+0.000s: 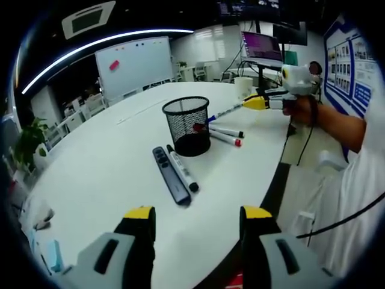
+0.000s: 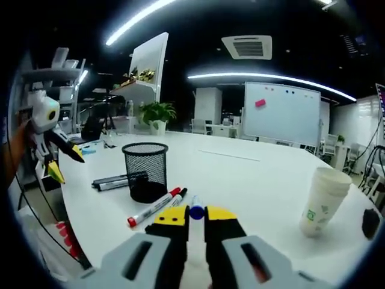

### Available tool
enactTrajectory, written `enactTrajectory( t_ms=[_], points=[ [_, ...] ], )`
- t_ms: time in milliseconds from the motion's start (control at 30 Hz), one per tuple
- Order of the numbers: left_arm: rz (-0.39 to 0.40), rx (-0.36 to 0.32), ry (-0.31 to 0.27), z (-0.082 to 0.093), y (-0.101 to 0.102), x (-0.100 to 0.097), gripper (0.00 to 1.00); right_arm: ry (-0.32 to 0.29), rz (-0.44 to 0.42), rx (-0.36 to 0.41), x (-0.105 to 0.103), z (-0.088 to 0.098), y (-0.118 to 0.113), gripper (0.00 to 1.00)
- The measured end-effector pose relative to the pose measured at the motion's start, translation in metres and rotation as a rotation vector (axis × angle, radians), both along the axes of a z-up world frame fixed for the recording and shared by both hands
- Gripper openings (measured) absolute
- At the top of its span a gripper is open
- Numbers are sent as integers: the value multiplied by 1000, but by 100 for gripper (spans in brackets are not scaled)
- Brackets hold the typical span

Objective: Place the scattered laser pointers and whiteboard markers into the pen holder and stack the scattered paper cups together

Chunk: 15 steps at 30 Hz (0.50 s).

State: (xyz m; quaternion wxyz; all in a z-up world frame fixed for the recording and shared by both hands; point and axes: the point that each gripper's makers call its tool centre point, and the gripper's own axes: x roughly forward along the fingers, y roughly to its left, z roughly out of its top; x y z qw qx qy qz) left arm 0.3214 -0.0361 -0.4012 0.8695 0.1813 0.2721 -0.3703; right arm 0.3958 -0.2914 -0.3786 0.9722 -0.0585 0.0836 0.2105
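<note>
A black mesh pen holder stands on the white table. A dark laser pointer and a black-capped marker lie side by side on its near side. Two markers, at least one red-capped, lie beside the holder. My right gripper is shut on a blue-capped marker, held in the air close to the holder's rim. My left gripper hangs open over the table's near edge, holding nothing. Stacked paper cups stand apart.
A whiteboard stands behind the table. A small black object lies by the cups. A potted plant and shelves are at the back. A person's arm and white sleeve run along the table's right edge.
</note>
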Motion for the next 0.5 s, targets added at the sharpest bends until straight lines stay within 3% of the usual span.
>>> enactTrajectory(
  t_ms=[500],
  points=[
    [2, 0, 0, 0, 0, 0, 56, -62, -1, 18, -2, 16, 0, 11]
  ],
)
